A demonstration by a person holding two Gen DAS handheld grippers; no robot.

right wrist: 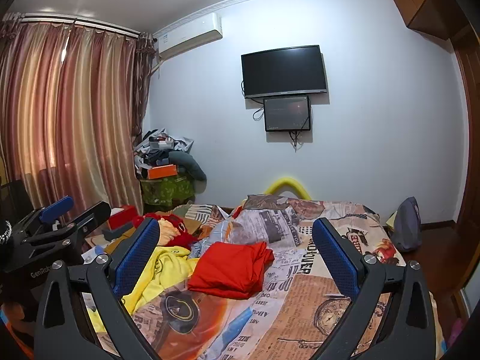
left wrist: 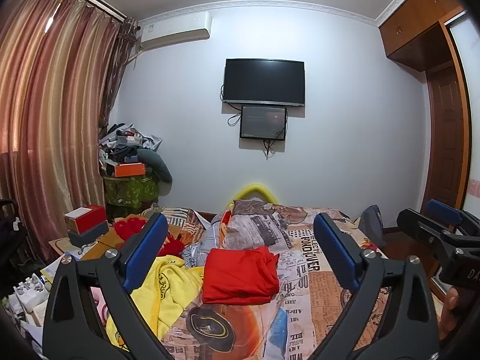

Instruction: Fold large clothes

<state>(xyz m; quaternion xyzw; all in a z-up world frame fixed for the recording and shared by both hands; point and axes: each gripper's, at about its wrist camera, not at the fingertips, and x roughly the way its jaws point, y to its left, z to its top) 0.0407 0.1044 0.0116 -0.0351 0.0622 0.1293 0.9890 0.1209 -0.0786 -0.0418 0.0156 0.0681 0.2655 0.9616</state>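
Both grippers are held up above the bed, wide open, with nothing between their blue pads. The left gripper (left wrist: 240,252) has its jaws spread far apart, and the right gripper (right wrist: 235,252) stands the same way. In the left wrist view the right gripper shows at the right edge, and a part of a hand (left wrist: 450,312) is under it.

Between the fingers of each gripper lies a red garment (left wrist: 241,276), folded in a rough rectangle, flat on the bedcover (left wrist: 315,270) with newspaper print, near the middle of the bed. Just beside it on the left, touching its edge, a yellow garment (left wrist: 171,285) lies crumpled and not folded. Behind the yellow one there is a red plush toy (right wrist: 177,231).

Farther away, a dark television (left wrist: 264,81) hangs on the pale wall, with a smaller screen (left wrist: 263,122) just under it. Striped curtains (left wrist: 54,105) cover the left side.
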